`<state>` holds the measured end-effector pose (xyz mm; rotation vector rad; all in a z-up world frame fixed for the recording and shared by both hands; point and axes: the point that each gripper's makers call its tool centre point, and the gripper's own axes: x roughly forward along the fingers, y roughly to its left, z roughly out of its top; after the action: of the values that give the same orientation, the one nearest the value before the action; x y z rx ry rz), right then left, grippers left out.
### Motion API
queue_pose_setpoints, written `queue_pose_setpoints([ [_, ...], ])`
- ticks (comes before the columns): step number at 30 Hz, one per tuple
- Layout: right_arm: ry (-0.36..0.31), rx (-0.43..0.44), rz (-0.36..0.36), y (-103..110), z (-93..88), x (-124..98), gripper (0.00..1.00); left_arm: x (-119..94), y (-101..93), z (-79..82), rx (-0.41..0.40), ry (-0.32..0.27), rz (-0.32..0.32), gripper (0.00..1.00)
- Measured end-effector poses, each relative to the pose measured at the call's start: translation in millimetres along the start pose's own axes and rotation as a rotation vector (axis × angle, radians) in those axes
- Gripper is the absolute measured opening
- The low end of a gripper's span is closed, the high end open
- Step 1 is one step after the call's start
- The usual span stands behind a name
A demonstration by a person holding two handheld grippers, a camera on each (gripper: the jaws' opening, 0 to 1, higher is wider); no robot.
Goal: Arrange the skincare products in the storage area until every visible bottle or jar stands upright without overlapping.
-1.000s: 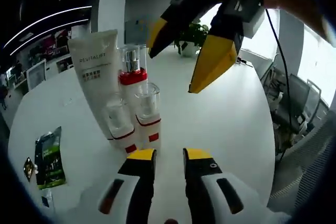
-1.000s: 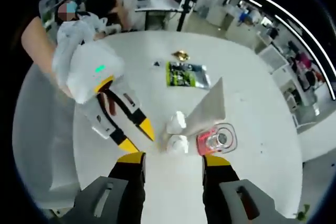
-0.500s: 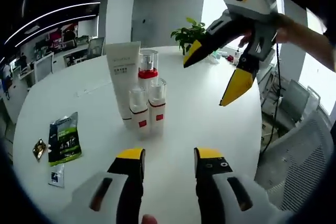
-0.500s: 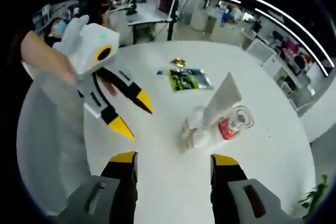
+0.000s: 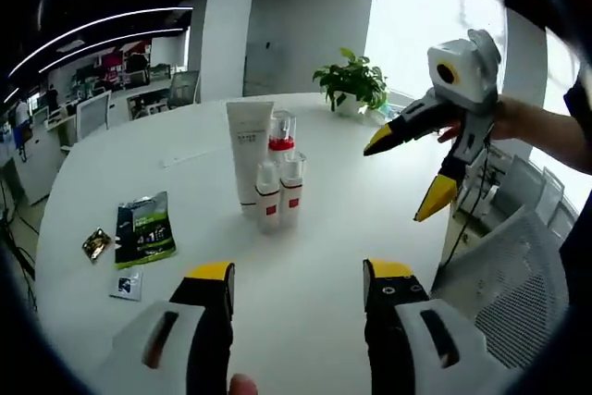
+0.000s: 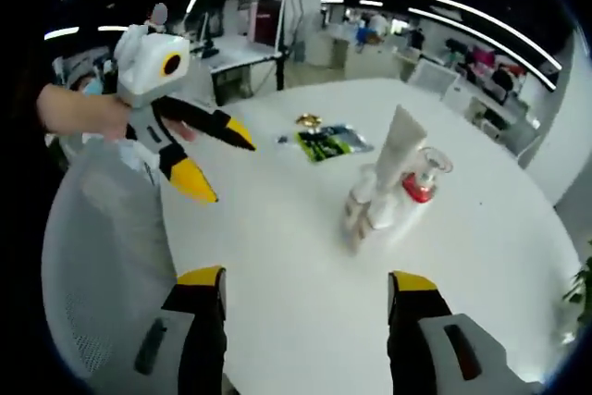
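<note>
On the round white worktop (image 5: 370,219), four skincare products in one tight cluster, all upright. In the left gripper view: a tall white tube (image 5: 250,154) at the back left, a clear bottle with red collar (image 5: 281,138) just right of it, and two small white bottles with red labels in front, one (image 5: 267,196) beside the other (image 5: 291,190). Touching or nearly touching each other; cannot tell which.

In the right gripper view, the same cluster near the middle of the worktop (image 6: 277,256): tube (image 6: 394,152), red-collared bottle (image 6: 421,182) behind it, small bottles (image 6: 367,205) at the front, partly blurred.

Left of the cluster in the left gripper view, well apart, lying flat: a green sachet (image 5: 144,229), a small gold packet (image 5: 96,244) and a small white packet (image 5: 128,285). Green sachet (image 6: 328,142) and gold packet (image 6: 308,119) also seen in the right gripper view, beyond the cluster.

Left gripper (image 5: 298,273) above the near edge of the worktop, fingers spread wide, holding nothing. Also seen in the right gripper view (image 6: 222,166), in a person's hand (image 6: 92,113), yellow tips apart.

Right gripper (image 6: 305,279) likewise spread and holding nothing, over the worktop edge. Seen from the left gripper view (image 5: 407,173) in the air right of the cluster, well apart from it, tips apart.

A potted plant (image 5: 351,85) at the far side of the worktop. A mesh chair (image 6: 102,265) beside the worktop.
</note>
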<state>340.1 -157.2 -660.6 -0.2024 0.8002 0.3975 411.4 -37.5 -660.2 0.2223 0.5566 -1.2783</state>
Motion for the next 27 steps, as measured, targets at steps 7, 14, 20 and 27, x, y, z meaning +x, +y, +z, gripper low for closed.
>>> queue_pose_setpoints([
  [7,0.012,0.068,0.009,17.1,-23.8,-5.0,0.82,-34.0,18.4,-8.2,-0.099,-0.043,0.061,0.57],
  [14,-0.042,0.146,-0.017,23.7,-35.4,-8.5,0.87,-65.3,34.9,-18.9,-0.164,-0.057,0.124,0.67],
  [20,-0.176,0.283,-0.018,28.2,-29.7,-16.9,0.94,-85.6,37.8,-27.0,-0.204,-0.111,0.13,0.79],
  [27,-0.142,0.295,-0.086,27.4,-50.8,-19.6,0.99,-96.0,31.5,-55.5,-0.211,-0.08,0.137,0.89],
])
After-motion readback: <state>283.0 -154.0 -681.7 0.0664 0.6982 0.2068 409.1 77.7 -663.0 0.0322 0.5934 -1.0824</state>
